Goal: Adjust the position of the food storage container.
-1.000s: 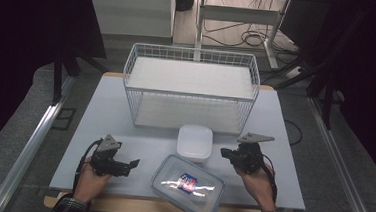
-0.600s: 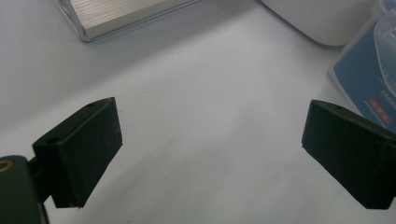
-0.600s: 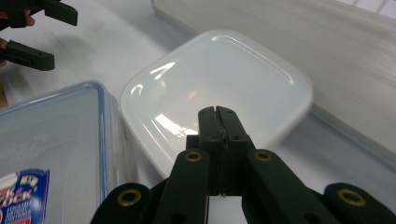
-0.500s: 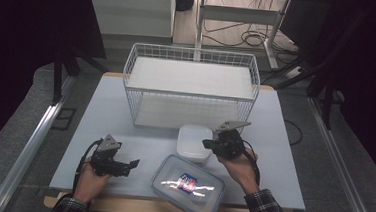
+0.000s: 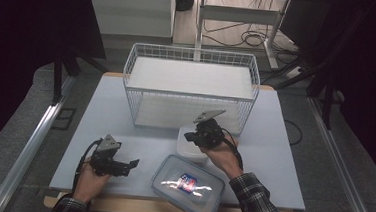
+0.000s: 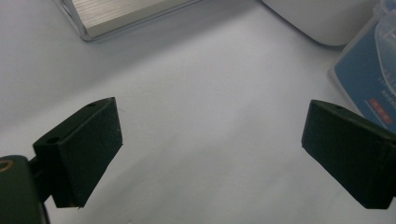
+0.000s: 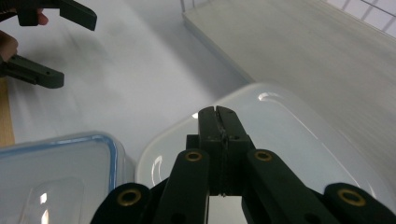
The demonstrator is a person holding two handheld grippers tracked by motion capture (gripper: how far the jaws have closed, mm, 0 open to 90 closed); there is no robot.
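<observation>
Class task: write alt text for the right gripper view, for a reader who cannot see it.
The right gripper, jaws shut and empty, hangs over a white container. A blue-rimmed lid lies lower left; the left gripper is open at upper left.

Pale grey-white counter (image 5: 126, 101) with wooden edge, centre frame. Dark grey floor (image 5: 19, 124) around it, metal rail (image 5: 27, 150) lower left. Black drapes (image 5: 31, 20) both sides, room dim. Loose black cables (image 5: 251, 37) and grey metal frame legs (image 5: 270, 46) top right.

Closed hand-held gripper (image 7: 218, 111) over white container (image 7: 289, 140)
</observation>
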